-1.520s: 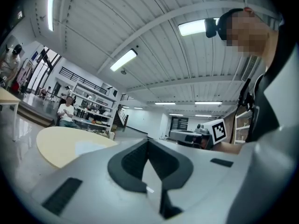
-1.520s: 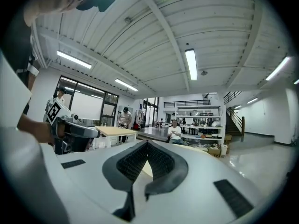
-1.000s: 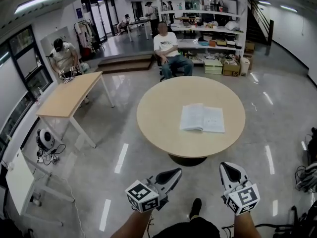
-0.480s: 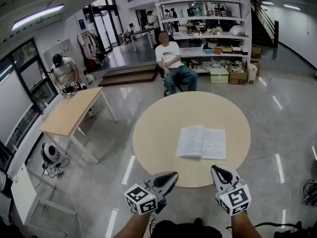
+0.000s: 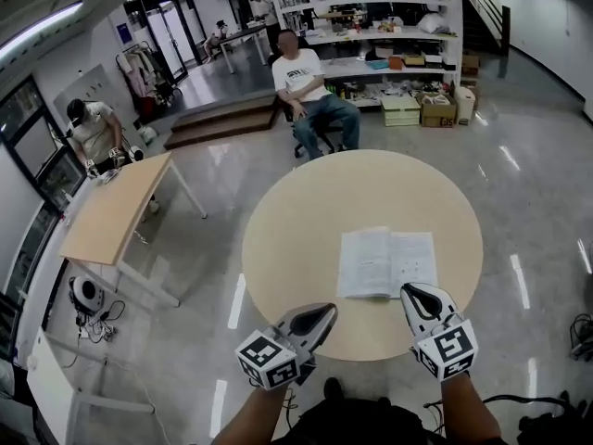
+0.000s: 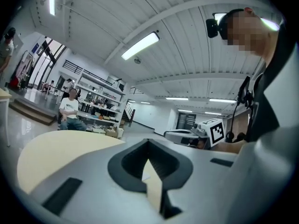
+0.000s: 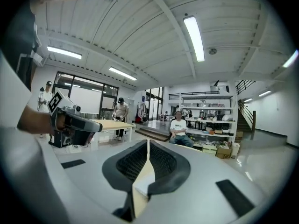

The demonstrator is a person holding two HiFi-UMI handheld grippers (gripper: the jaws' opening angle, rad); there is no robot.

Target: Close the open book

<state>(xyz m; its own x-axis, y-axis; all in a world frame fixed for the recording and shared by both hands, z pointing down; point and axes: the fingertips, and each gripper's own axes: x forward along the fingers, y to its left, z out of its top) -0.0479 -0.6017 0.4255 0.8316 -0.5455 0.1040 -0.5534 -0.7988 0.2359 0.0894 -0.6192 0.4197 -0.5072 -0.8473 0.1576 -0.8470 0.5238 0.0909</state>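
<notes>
An open book [image 5: 386,262] with white pages lies flat on the round beige table [image 5: 306,221], right of its middle. Both of my grippers hang over the table's near edge. The left gripper [image 5: 326,311] is shut and empty, a short way left of the book's near edge. Also shut and empty, the right gripper [image 5: 411,291] has its tip just at the book's near right part. In the left gripper view, the closed jaws [image 6: 148,141] point across the tabletop [image 6: 60,146]. The right gripper view shows the right gripper [image 7: 148,143] with jaws together and the left gripper [image 7: 74,125] beside it.
A person [image 5: 306,86] sits on a chair beyond the table. A rectangular wooden table [image 5: 116,207] stands to the left, with another person [image 5: 88,128] behind it. Shelves [image 5: 389,26] and cardboard boxes [image 5: 435,109] line the back. Cables [image 5: 88,295] lie on the floor at left.
The view and both grippers have moved forward to the round table. The grippers have gone from over the floor to over the table's near edge, close to the book.
</notes>
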